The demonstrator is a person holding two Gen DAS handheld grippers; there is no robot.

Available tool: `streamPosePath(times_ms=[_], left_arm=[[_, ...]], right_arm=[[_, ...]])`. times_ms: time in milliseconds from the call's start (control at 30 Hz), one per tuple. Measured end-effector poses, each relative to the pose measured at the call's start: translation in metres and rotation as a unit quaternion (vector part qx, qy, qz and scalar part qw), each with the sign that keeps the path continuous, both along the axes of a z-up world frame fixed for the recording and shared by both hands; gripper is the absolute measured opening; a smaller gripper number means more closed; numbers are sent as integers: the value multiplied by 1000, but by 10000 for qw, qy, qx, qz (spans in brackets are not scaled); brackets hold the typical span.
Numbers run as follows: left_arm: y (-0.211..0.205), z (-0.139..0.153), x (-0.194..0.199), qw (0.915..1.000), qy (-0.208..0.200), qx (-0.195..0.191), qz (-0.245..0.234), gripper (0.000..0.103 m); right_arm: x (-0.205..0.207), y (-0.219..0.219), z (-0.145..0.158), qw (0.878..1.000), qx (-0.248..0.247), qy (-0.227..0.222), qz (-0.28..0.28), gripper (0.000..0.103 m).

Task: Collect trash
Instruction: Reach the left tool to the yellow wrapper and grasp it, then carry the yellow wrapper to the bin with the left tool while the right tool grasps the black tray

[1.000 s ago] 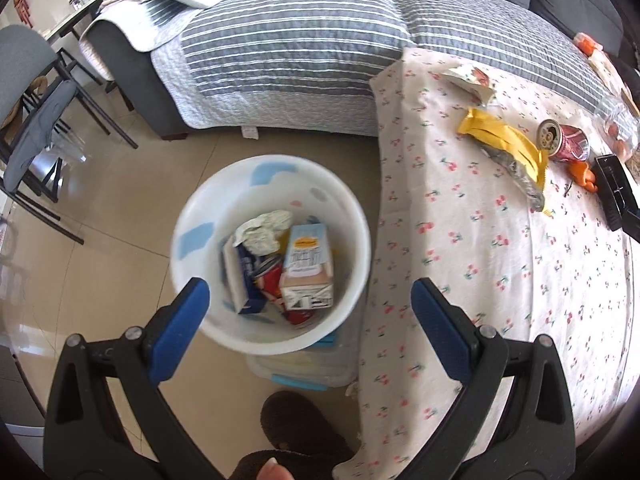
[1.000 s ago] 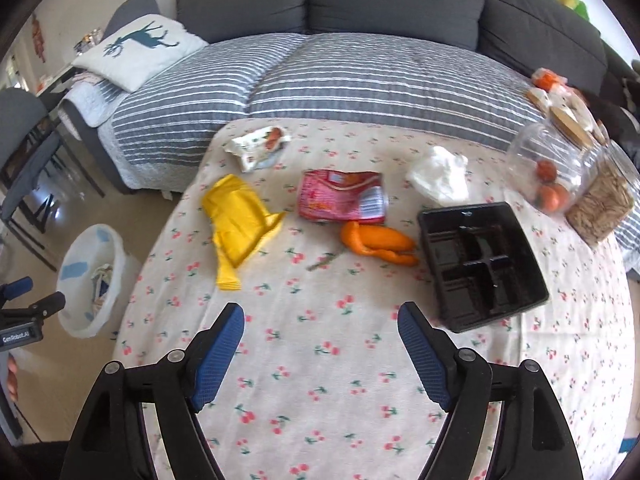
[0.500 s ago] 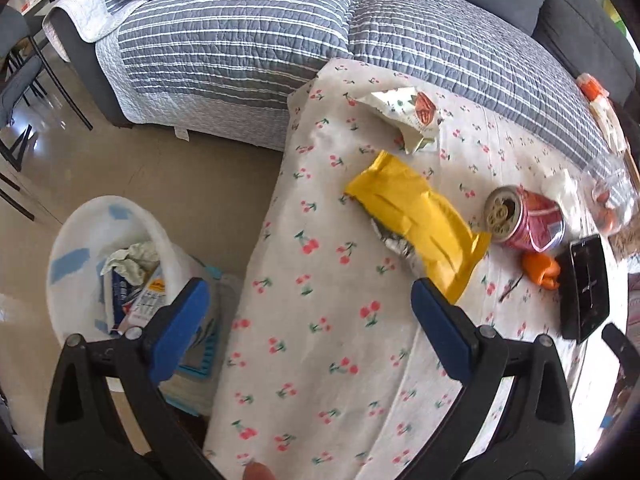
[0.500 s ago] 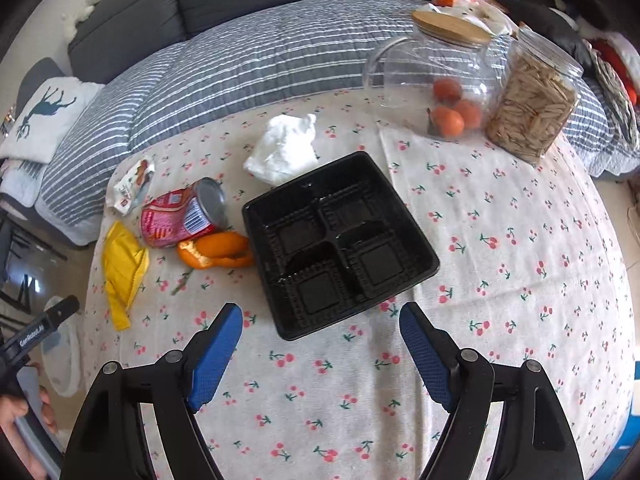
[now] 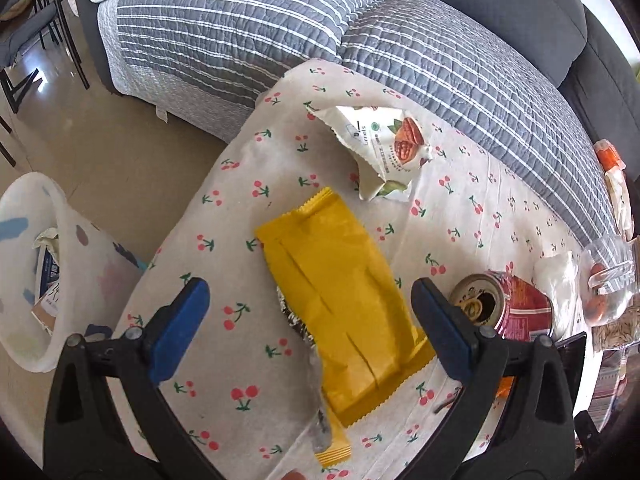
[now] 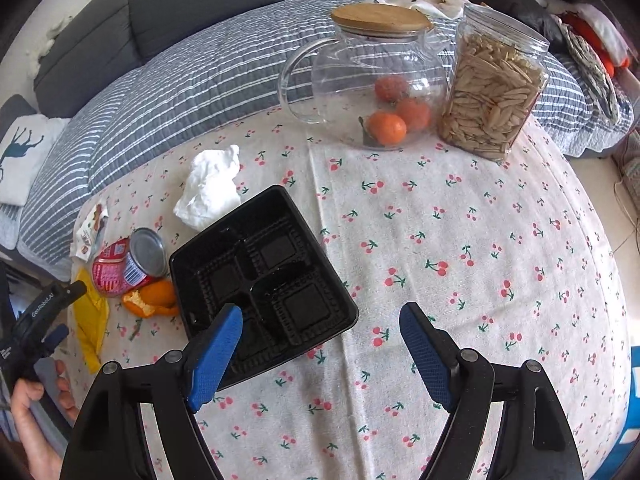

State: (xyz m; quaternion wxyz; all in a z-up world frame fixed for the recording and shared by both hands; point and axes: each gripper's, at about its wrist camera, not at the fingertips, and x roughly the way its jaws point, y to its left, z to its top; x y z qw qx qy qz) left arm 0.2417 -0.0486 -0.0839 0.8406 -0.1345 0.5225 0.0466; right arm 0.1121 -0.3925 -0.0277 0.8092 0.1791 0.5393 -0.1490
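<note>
Trash partly collected in bin [image 5: 28, 264]; yellow wrapper [image 5: 340, 304], can [image 5: 516, 308], tray [image 6: 260, 280] remain; left gripper [image 5: 310, 328] and right gripper [image 6: 320, 354] spread, empty.

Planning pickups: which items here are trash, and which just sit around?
Trash: yellow foil wrapper, white snack packet, red drink can, orange peel, crumpled white tissue, black plastic tray.
Not trash: glass teapot, seed jar.
</note>
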Motion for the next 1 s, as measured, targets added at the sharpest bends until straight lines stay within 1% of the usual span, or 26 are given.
streamPosePath(times_ms=[100,200,233,300,367,400,467,500,567,667,733,867,967,1000], left_arm=[[-5,-6,3,9999,65,104,-48,100],[-10,-13,4,9992,241,226,-207,99],[-13,-12,3,9988,219,320,-286,95],[-17,-12,1,9978,232,432,-436,91],[-18,-9,-3,9969,191,490,-584,79],[-18,-8,-4,9965,190,474,-658,77],[-17,-5,-8,9958,198,400,-795,65],[-16,-4,-9,9953,221,370,-862,63],[-14,-2,-12,9945,235,335,-964,55],[-5,1,-16,9939,301,126,-1055,50],[0,3,-19,9931,344,-17,-1123,49],[4,9,-29,9903,416,-257,-1301,47],[5,14,-40,9880,401,-245,-1468,47],[6,16,-44,9872,399,-236,-1527,47]], right_arm=[[5,-5,-6,10000,-55,39,-57,82],[11,-6,-15,9998,-132,120,-66,82],[14,-7,-19,9998,-142,157,-46,82],[18,-5,-26,9997,-114,221,20,82],[20,-4,-30,9997,-49,212,87,82],[21,-3,-30,9997,-29,195,116,82],[22,-2,-28,9998,-1,105,189,82],[22,-1,-26,9997,-7,60,219,82],[23,2,-20,9995,-20,-69,303,82],[26,11,-19,9984,32,-144,542,83],[29,17,-26,9971,94,-8,755,83],[32,25,-39,9957,-196,203,886,83],[33,27,-41,9953,-223,160,929,82],[33,27,-41,9953,-196,144,943,80]])
